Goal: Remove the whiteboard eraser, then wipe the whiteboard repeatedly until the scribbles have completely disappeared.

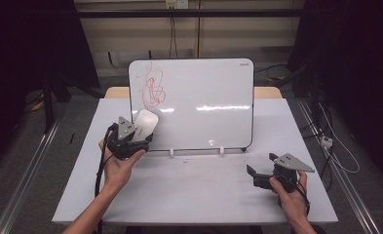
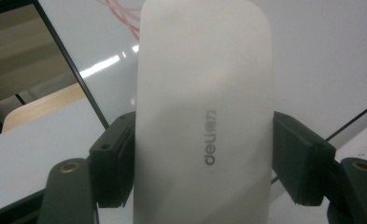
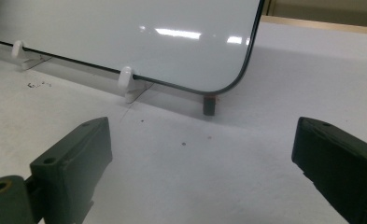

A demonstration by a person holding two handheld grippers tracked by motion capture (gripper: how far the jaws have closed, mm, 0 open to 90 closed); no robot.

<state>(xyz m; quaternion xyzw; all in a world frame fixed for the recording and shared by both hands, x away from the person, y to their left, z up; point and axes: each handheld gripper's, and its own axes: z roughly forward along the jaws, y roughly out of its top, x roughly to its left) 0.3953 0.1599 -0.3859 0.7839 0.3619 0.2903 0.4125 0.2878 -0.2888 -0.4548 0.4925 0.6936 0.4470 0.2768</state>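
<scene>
A whiteboard stands propped on the white table, with a red scribble in its upper left corner. My left gripper is shut on a white eraser printed with grey lettering, held upright against the board's lower left, below the scribble. Both pads press on the eraser's sides. My right gripper rests low over the table at the right, open, with nothing between its jaws, aimed at the board's lower right corner.
Two white clips hold the board's bottom edge, and a small dark foot stands under its right corner. Cables lie on the floor to the right. A wooden surface shows behind the board.
</scene>
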